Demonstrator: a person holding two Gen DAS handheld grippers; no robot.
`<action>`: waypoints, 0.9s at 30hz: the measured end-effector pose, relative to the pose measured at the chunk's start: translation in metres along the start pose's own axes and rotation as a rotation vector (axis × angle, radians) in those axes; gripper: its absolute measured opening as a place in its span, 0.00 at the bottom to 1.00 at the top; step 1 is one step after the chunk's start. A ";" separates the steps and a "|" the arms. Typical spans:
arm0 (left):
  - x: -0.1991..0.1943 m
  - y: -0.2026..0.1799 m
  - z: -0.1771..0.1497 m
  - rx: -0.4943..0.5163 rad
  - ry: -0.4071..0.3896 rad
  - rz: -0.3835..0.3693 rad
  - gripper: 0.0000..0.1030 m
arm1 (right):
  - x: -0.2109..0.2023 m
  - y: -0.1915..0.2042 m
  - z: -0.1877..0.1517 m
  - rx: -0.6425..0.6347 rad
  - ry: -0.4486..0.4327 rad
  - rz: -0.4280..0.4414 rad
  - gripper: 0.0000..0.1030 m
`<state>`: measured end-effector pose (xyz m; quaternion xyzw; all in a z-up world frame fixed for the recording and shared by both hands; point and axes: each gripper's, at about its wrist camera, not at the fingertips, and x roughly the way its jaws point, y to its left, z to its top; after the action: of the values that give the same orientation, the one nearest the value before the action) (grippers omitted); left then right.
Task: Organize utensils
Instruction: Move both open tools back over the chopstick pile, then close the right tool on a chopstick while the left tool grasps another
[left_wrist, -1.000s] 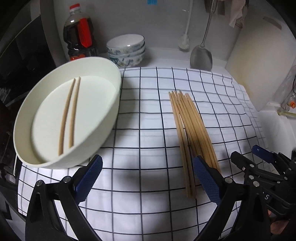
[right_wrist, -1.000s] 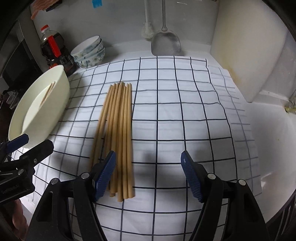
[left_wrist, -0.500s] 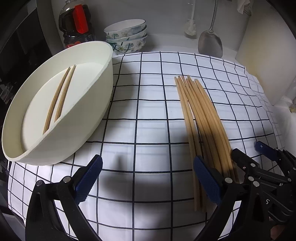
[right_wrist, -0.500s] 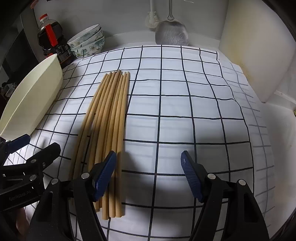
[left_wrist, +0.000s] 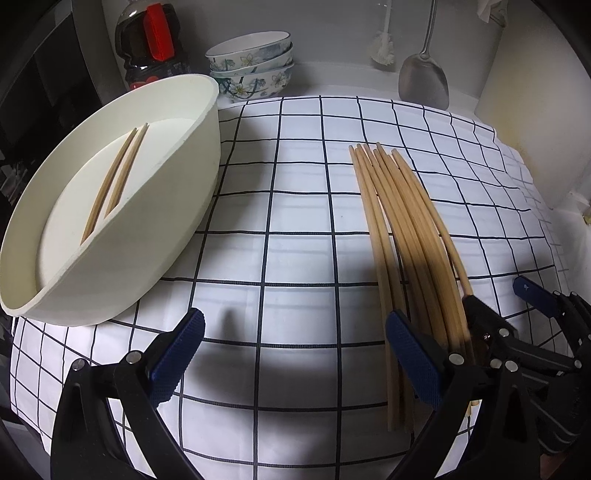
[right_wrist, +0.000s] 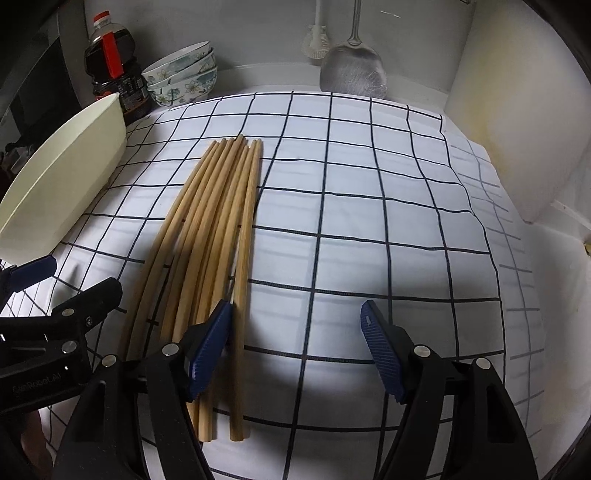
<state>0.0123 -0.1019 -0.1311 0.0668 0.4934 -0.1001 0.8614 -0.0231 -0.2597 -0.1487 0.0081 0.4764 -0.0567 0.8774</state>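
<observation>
Two sets of black tongs with blue ribbed pads hover low over a white cloth (left_wrist: 295, 258) with a dark grid pattern spread across a kitchen bench (right_wrist: 554, 295). The left tongs (left_wrist: 295, 354) stand wide with nothing between the pads, only bare cloth below them. The right tongs (right_wrist: 295, 347) are also spread wide and grip nothing; their left-hand pad sits over the near end of a bundle of wooden chopsticks (right_wrist: 218, 236), with the outermost stick lying just inside the gap, though whether the pad touches the wood cannot be told. The bundle lies flat on the cloth, sticks side by side and fanning slightly at the near end, pointing away toward the back wall. To the left of the bundle, well apart from it, an oval cream tray (left_wrist: 177, 206) rests on the cloth and holds a pair of chopsticks (left_wrist: 114, 184) lying close together on its floor. Behind the tray stand a dark sauce bottle (left_wrist: 151, 40) with a red label and a stack of floral bowls (left_wrist: 251, 62). A metal spatula (right_wrist: 351, 70) and a white brush (right_wrist: 316, 37) hang against the back wall, and a pale cutting board (right_wrist: 517, 110) leans at the right edge.
</observation>
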 end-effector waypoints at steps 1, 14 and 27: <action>0.001 -0.001 0.000 0.005 0.000 0.003 0.94 | 0.000 -0.002 0.000 0.005 -0.001 -0.001 0.67; 0.008 -0.011 -0.002 0.024 0.009 0.001 0.95 | 0.000 -0.025 -0.002 0.036 -0.009 -0.027 0.67; 0.019 -0.011 0.009 0.010 -0.001 -0.007 0.85 | 0.005 -0.018 0.006 -0.009 -0.033 0.001 0.58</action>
<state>0.0264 -0.1168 -0.1437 0.0692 0.4925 -0.1055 0.8611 -0.0170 -0.2785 -0.1487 0.0035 0.4619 -0.0540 0.8853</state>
